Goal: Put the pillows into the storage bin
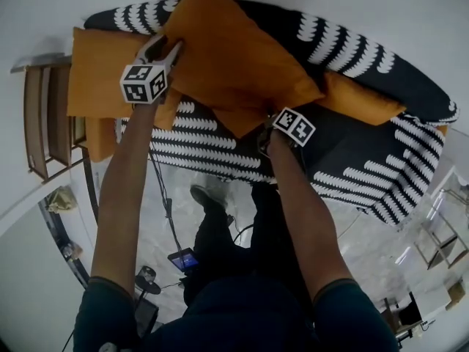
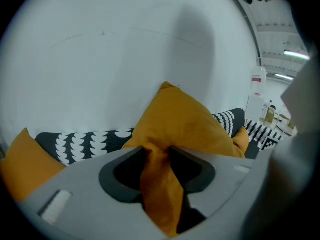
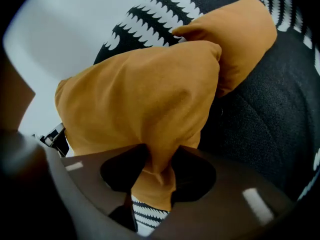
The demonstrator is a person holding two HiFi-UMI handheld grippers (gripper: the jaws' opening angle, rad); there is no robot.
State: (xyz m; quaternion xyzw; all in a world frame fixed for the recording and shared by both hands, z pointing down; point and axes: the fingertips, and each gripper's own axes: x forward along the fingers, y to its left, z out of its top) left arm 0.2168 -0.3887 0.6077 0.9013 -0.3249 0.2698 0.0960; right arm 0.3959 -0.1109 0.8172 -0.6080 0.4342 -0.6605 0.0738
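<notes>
A large orange pillow (image 1: 234, 57) is held up over the black-and-white patterned sofa (image 1: 352, 160). My left gripper (image 1: 170, 48) is shut on the pillow's left corner, with orange cloth pinched between its jaws (image 2: 156, 156). My right gripper (image 1: 265, 121) is shut on the pillow's lower corner, and a fold of the pillow (image 3: 140, 99) is squeezed between its jaws (image 3: 159, 159). A second orange pillow (image 1: 95, 72) leans at the sofa's left end. A third orange pillow (image 1: 359, 97) lies on the seat to the right, and it also shows in the right gripper view (image 3: 240, 39).
A wooden side table (image 1: 44, 116) stands left of the sofa. Cables and a small device (image 1: 183, 259) lie on the pale floor by the person's legs. White frames and clutter (image 1: 440, 240) are at the lower right. A white wall rises behind the sofa.
</notes>
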